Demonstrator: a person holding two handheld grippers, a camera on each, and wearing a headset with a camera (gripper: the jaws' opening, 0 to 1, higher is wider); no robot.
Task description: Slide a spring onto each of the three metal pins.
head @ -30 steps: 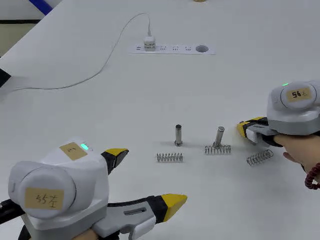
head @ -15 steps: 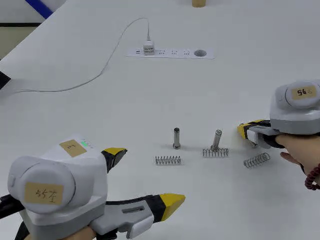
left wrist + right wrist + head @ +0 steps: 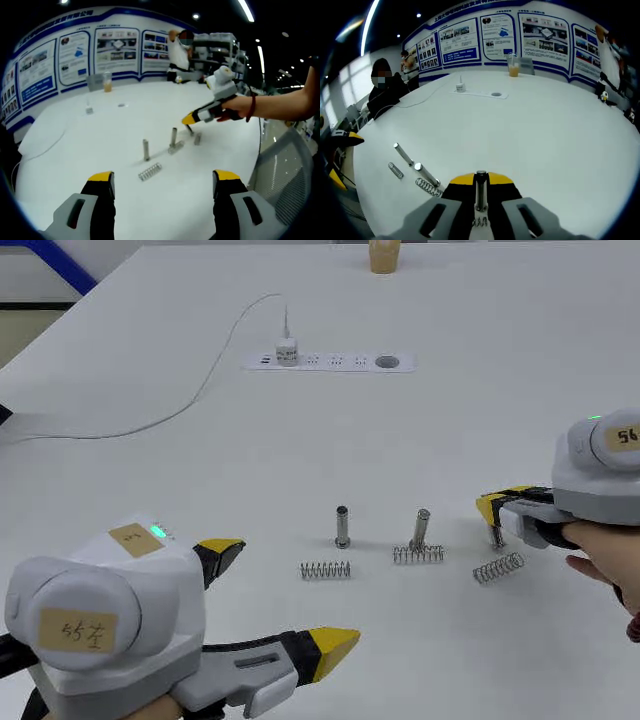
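Two metal pins stand upright on the white table, the left pin [image 3: 342,526] and the middle pin [image 3: 421,528]. A spring [image 3: 326,569] lies in front of the left pin, and another spring [image 3: 418,554] rests at the foot of the middle pin. The third spring [image 3: 498,567] lies further right. My right gripper [image 3: 491,506] is shut on the third pin [image 3: 497,535], which hangs upright from its yellow tips just above that spring. In the right gripper view this pin [image 3: 480,187] sits between the closed jaws. My left gripper [image 3: 278,597] is open and holds nothing, near the table's front left.
A white power strip [image 3: 330,362] with a plugged-in charger and its cable [image 3: 200,390] lies far back on the table. A cup [image 3: 384,255] stands at the far edge. People stand beyond the table in the gripper views.
The head camera has tilted, so the whole scene shifted down the picture. The right gripper has drifted slightly right of the middle pin, and the pin under its tips now shows.
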